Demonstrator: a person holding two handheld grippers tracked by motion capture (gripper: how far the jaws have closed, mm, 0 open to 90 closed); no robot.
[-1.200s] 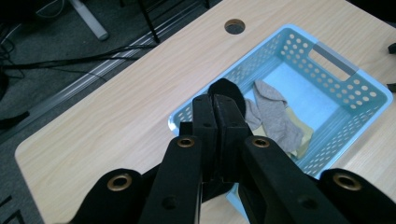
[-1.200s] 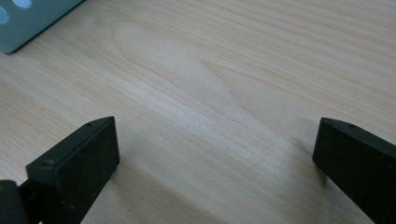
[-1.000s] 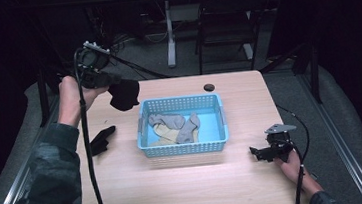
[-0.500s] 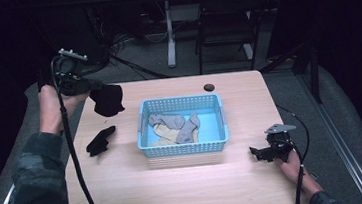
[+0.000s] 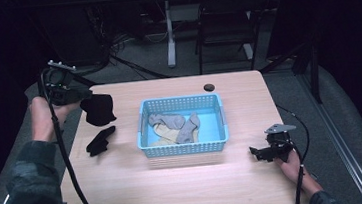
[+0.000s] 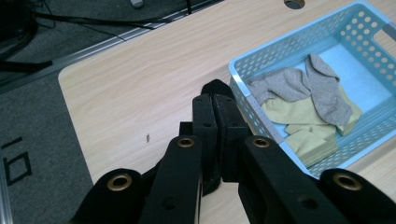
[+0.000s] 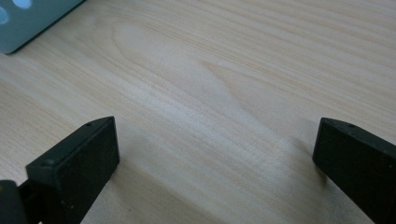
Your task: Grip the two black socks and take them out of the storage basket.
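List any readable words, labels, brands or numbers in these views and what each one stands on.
No text can be read with confidence.
Floor mat: black strokes at the left edge of the left gripper view, cut off; perhaps a "1" and a "0", but uncertain.
Blue basket, black sock held in the left gripper, right gripper: no lettering visible.

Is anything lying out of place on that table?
One black sock lies loose on the table, left of the blue basket that holds the grey and yellow socks. The left tool holds another black sock outside the basket.
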